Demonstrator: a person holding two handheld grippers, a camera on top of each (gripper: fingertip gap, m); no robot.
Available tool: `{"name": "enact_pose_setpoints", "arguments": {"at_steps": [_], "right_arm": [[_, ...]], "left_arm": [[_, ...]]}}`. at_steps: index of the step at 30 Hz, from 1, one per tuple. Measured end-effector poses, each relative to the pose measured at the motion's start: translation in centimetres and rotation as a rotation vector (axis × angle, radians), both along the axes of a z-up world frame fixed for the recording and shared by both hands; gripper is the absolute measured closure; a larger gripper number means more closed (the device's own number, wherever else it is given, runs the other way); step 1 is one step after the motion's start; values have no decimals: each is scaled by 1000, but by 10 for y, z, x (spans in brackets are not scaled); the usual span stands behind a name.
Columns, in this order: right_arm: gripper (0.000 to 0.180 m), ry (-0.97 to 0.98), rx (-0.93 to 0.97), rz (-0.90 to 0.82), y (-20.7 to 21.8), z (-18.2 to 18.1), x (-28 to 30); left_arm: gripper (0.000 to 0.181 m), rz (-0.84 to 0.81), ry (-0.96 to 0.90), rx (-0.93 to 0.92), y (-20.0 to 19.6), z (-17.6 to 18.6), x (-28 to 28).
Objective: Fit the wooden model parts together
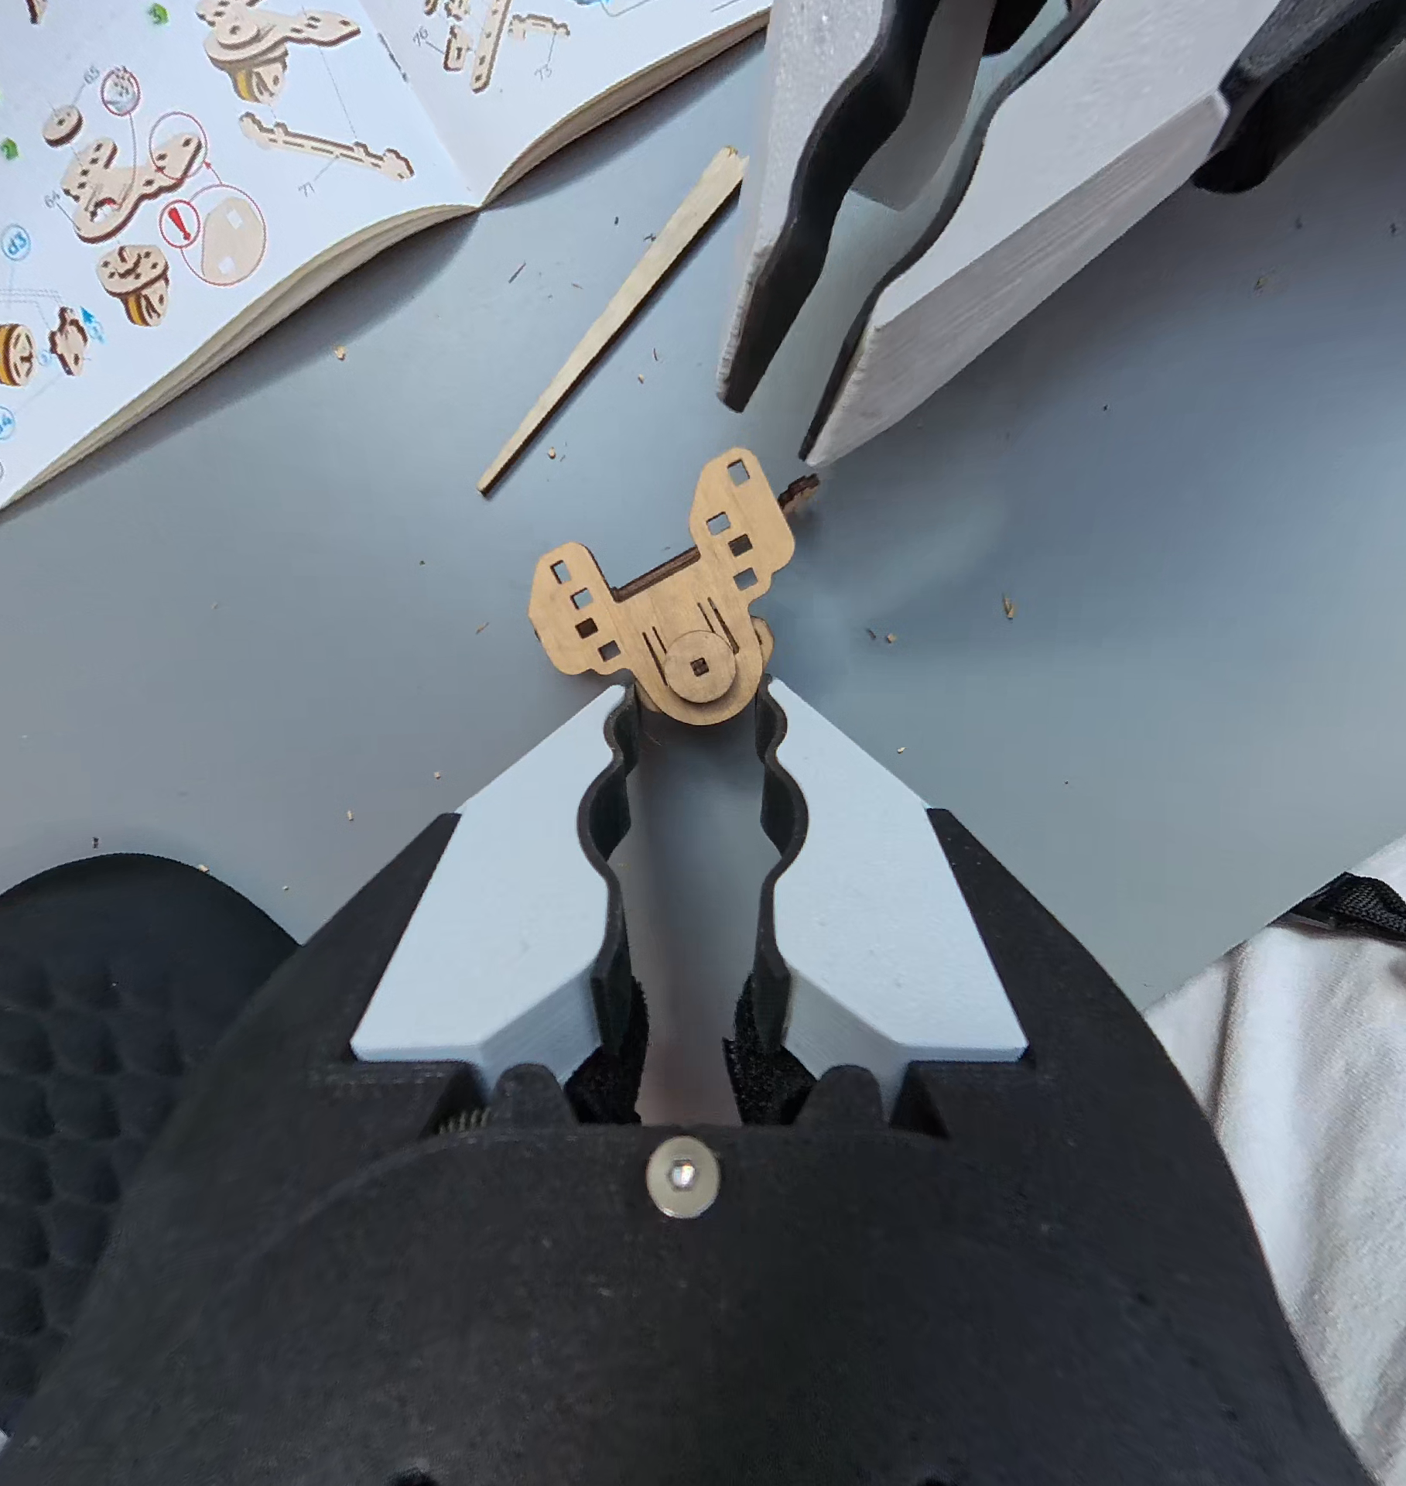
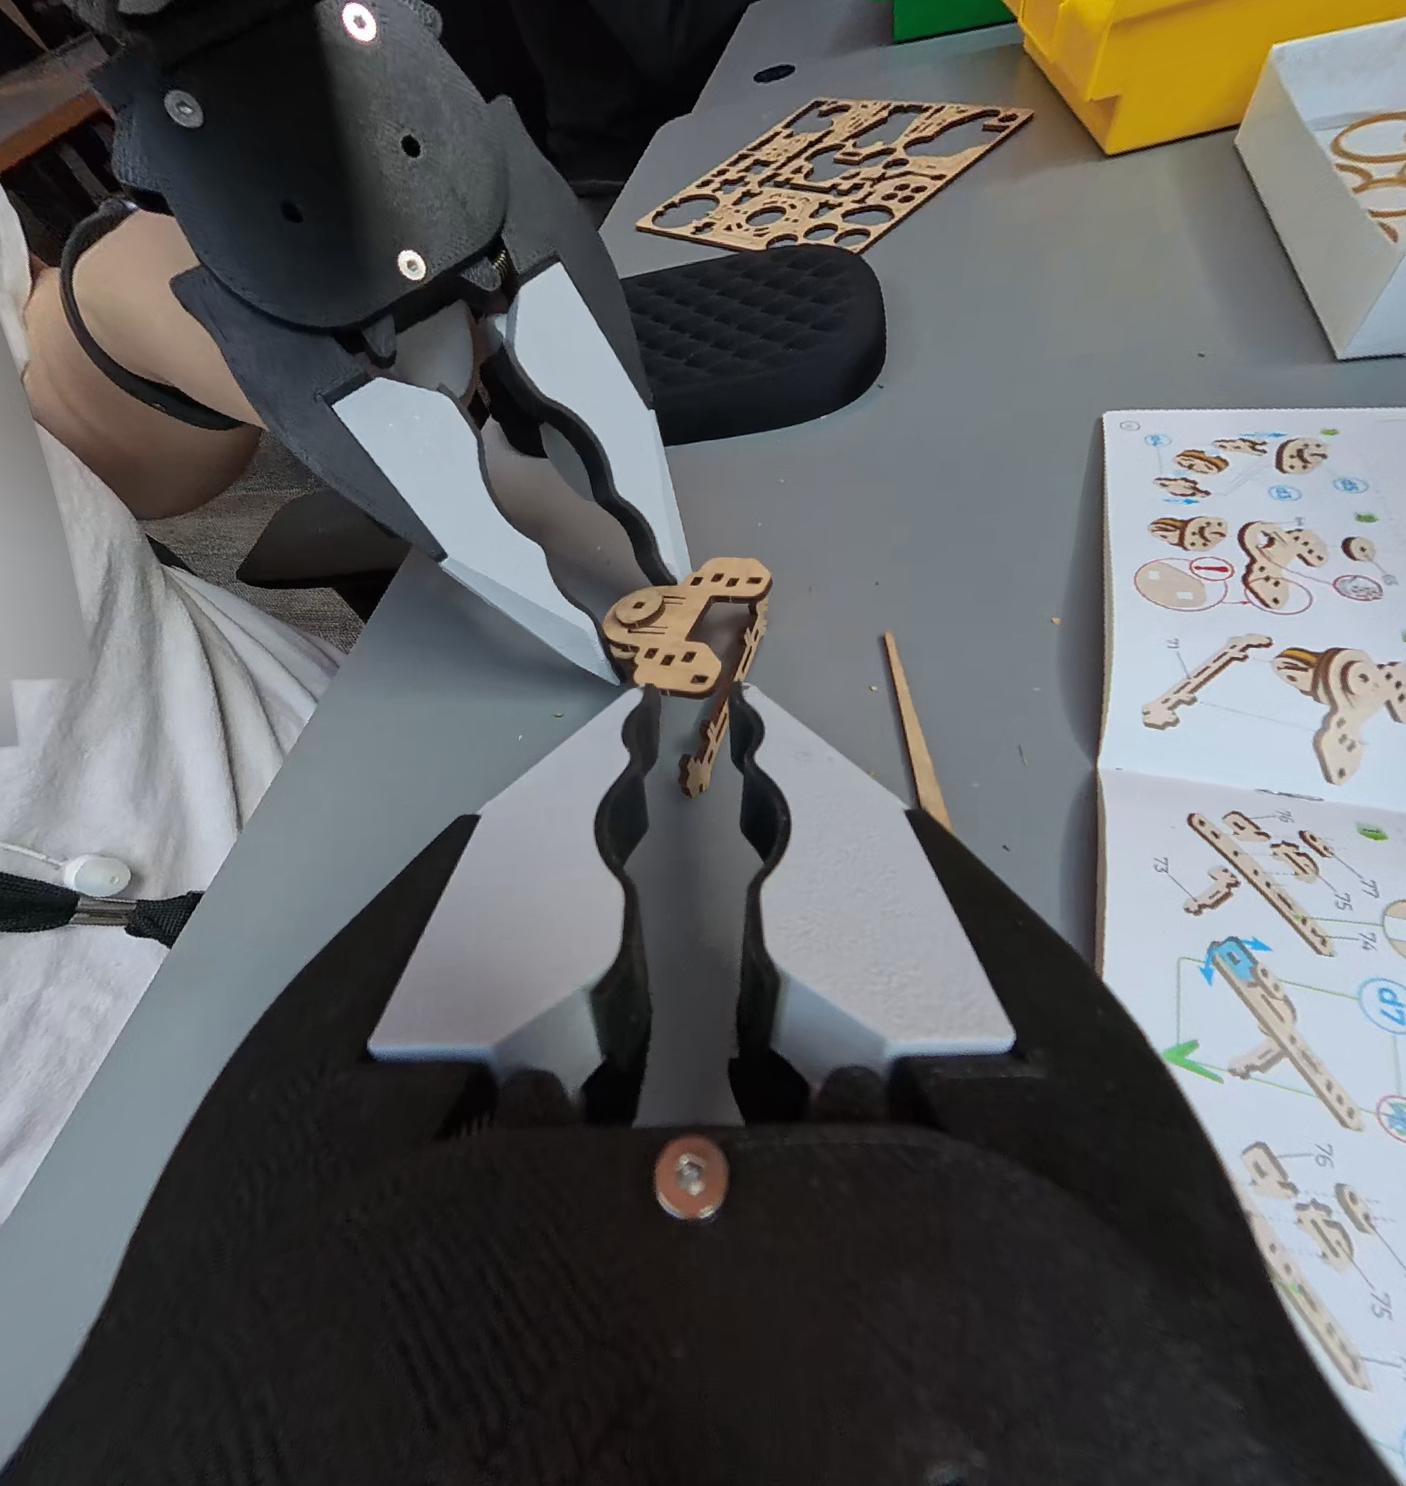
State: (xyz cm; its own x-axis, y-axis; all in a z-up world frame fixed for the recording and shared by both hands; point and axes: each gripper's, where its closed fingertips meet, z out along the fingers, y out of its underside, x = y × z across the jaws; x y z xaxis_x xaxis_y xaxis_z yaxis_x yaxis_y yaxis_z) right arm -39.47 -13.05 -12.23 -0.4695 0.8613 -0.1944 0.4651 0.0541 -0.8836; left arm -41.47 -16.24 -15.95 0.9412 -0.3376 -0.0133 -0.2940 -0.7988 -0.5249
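Note:
A Y-shaped wooden assembly (image 1: pixel 667 619) with slotted arms and a round disc sits just above the grey table. My left gripper (image 1: pixel 695 695) is shut on its round base. It also shows in the right wrist view (image 2: pixel 643 631), coming from the upper left. A thin notched wooden strip (image 2: pixel 707 740) is stuck between the assembly's (image 2: pixel 711 591) arms, and its free end (image 1: pixel 801 488) pokes out on the far side. My right gripper (image 2: pixel 690 695) has its jaws a little apart around the strip, which lies by the right finger without being pinched. In the left wrist view the right gripper (image 1: pixel 772 434) reaches in from the top.
An open instruction booklet (image 1: pixel 201 201) (image 2: pixel 1262 724) lies beside the work spot. A loose pointed wooden stick (image 1: pixel 611 322) (image 2: pixel 916 748) lies near it. A black padded rest (image 2: pixel 748 338), a punched wooden sheet (image 2: pixel 828 169), a white box (image 2: pixel 1294 265) and a yellow bin (image 2: pixel 1166 64) stand farther off. Tip to tip, the grippers are about 6 centimetres apart.

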Motion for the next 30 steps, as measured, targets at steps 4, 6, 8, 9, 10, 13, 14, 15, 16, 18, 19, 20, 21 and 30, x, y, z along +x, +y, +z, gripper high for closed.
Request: {"name": "enact_pose_setpoints", "arguments": {"at_steps": [4, 6, 8, 9, 10, 13, 14, 15, 16, 18, 19, 20, 21, 30], "right_arm": [[161, 40, 171, 15, 0, -5, 1], [160, 45, 202, 28, -4, -7, 1], [158, 48, 205, 24, -5, -8, -1], [157, 47, 202, 24, -6, -8, -1], [157, 47, 197, 26, -7, -8, -1], [155, 63, 169, 27, -8, -4, -1], [154, 72, 154, 27, -8, -1, -1], [154, 82, 140, 23, -8, 1, -1], [153, 89, 129, 16, -7, 4, -2], [153, 99, 115, 17, -8, 7, -2], [152, 99, 114, 18, -8, 7, -2], [152, 96, 117, 18, -8, 6, -2], [152, 93, 122, 18, -8, 5, -2], [155, 47, 126, 17, -8, -7, -4]], "left_arm": [[154, -9, -1, -10, 0, 0, 3], [154, -11, -3, -14, 1, 1, 3], [154, -12, -7, -20, 1, 2, 4], [154, -12, -9, -22, 1, 2, 4], [154, -12, -10, -21, 1, 2, 4], [154, -10, -14, -22, 1, 0, 4], [154, -10, -17, -23, 2, 0, 4], [154, -9, -19, -21, 2, 0, 5], [154, -8, -20, -18, 3, 0, 5], [154, -9, -19, -22, 3, 0, 5], [154, -8, -17, -22, 3, 0, 5], [154, -9, -15, -25, 4, 0, 5], [154, -10, -14, -27, 4, 0, 5], [154, -3, -28, -20, 5, 0, 6]]}}
